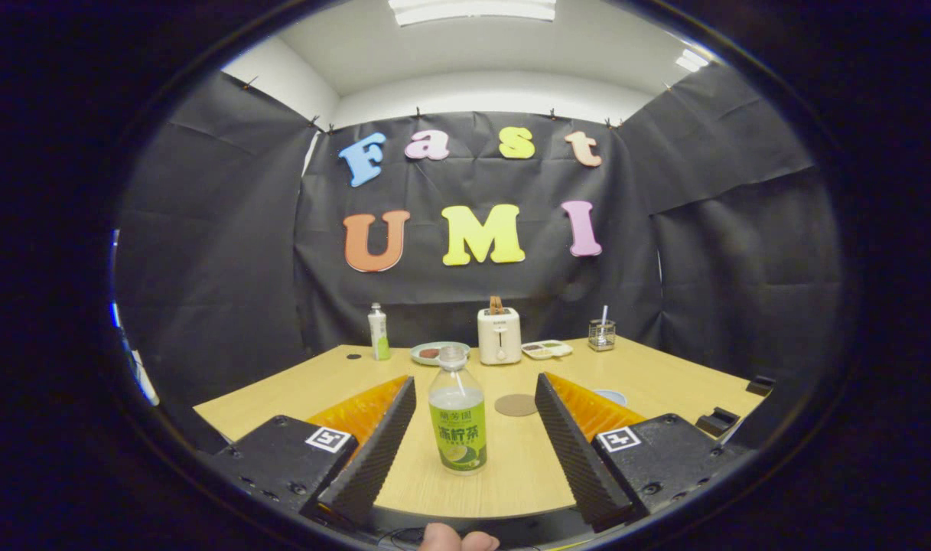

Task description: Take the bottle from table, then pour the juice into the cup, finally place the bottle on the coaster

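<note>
Black cloth hangs round three sides of the booth, with a white ceiling and strip lights above. The pale wooden table (664,375) spreads out ahead of me. My gripper (475,389) is spread wide and holds nothing; the bottle (457,421) stands upright between my fingers, clear of both, its cap off. The round coaster (515,405) lies just beyond it. Against the back wall stand a second bottle (378,332), a plate (437,353), a toaster (499,335), a tray (546,350) and a glass (601,334).
</note>
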